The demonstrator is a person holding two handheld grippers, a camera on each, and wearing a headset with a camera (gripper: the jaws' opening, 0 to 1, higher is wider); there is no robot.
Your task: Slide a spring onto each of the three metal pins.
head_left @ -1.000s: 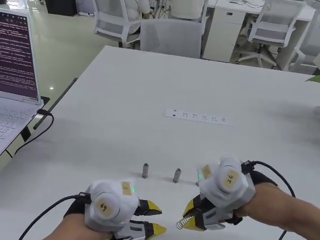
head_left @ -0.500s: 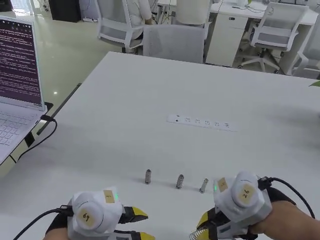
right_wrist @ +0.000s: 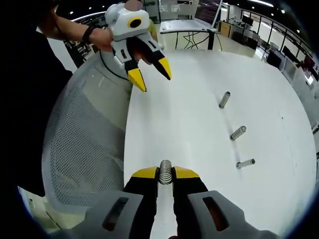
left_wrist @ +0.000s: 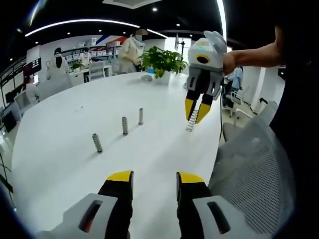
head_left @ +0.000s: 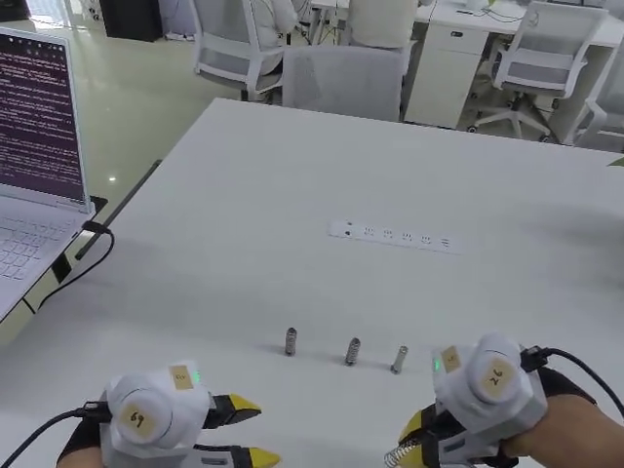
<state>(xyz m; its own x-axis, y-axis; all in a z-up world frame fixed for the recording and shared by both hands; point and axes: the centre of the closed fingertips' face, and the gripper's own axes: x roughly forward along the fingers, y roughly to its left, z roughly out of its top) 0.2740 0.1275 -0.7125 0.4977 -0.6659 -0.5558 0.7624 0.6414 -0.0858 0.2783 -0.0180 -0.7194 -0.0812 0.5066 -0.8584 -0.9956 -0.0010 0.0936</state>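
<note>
Three metal pins [head_left: 352, 352] stand in a row on the white table [head_left: 292, 195], two sleeved with springs [head_left: 291, 341], the rightmost in the head view looking bare. The right gripper [left_wrist: 196, 110] pinches a spring [right_wrist: 165, 172] over the near edge, apart from them; the left gripper [head_left: 255, 429] hangs parted and empty

Head view: right gripper [head_left: 409, 441] underside and jaw tips cut by bottom edge. spring [head_left: 395, 455] pinched in its jaws, partly cropped, few coils visible. Left gripper [head_left: 261, 431] lower jaw clipped by same edge; hand behind its body hidden. Laptop [head_left: 34, 136] cut by left edge, screen text too small to read. Left pin [head_left: 291, 341], middle pin [head_left: 352, 352], right pin [head_left: 399, 360]: too small to tell which carry springs. Right gripper view: spring seen end-on, length hidden between jaws.
</note>
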